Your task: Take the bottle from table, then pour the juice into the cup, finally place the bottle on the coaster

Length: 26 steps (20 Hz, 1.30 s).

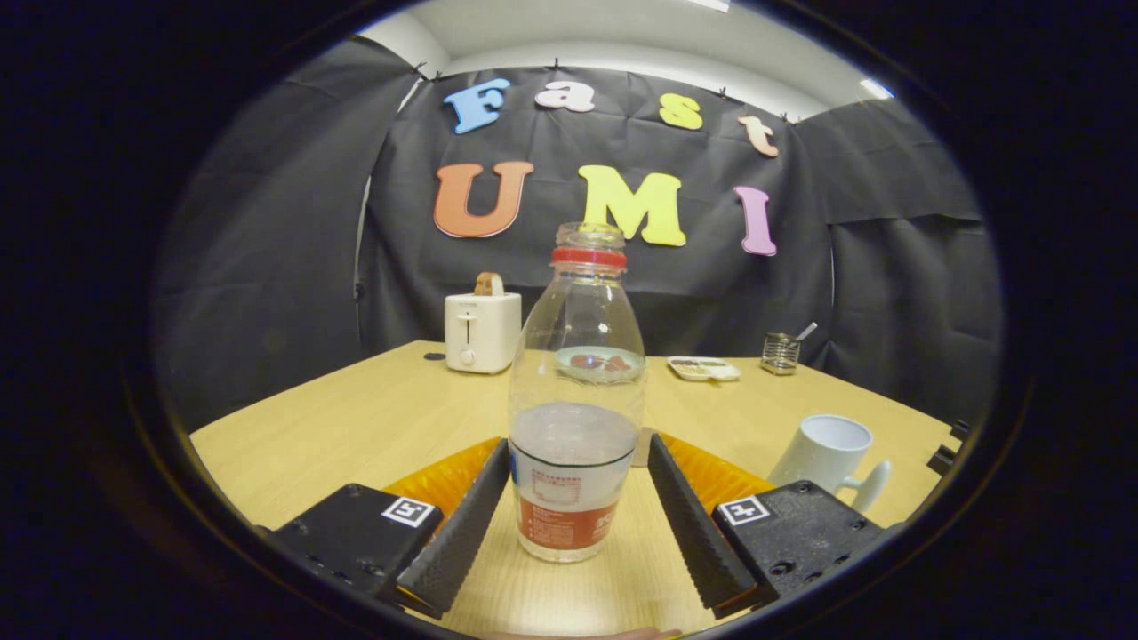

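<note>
Two fingers of your tongs (578, 516) are standing apart, flanking the upright bottle (576, 400) on the near tabletop (356, 418) to grip it, with the cup (831, 453) waiting right.

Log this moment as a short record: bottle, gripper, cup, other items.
bottle: clear plastic bottle, red neck ring, no cap, partly filled, upright on the wooden table
gripper: gripper open, fingers either side of the bottle; contact unclear
cup: white ceramic mug, upright, right of the fingers
other items: white toaster, small flat dish, far side
</note>
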{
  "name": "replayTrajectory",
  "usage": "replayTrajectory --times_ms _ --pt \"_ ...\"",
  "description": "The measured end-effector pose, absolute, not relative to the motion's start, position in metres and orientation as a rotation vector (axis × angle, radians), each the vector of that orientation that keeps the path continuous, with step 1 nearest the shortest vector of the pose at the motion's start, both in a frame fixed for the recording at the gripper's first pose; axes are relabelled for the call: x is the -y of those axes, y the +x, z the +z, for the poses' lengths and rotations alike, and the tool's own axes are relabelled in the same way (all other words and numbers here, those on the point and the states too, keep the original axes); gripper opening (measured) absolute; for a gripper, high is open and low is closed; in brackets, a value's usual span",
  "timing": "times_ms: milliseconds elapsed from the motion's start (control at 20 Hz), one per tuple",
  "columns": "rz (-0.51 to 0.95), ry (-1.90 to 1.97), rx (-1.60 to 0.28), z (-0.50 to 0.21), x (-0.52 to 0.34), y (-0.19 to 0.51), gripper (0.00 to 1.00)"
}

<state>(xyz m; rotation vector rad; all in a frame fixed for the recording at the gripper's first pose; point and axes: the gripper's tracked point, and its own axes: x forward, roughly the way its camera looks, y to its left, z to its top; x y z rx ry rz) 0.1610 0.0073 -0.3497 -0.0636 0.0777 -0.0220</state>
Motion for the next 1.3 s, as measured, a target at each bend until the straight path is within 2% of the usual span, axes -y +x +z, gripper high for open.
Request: replayTrajectory --times_ms 50,100,200,700,1300 --pt "-0.012 -0.06 -0.066 -0.349 -0.012 0.165 0.98" --pt "-0.044 -0.072 -0.069 -0.347 -0.005 0.16 0.8" --pt "-0.059 -0.065 -0.061 -0.343 0.002 0.158 0.77" --pt "-0.012 0.222 -0.068 -0.319 0.008 0.129 0.76" --pt "0.098 0.697 -0.138 -0.313 0.003 0.132 0.76"
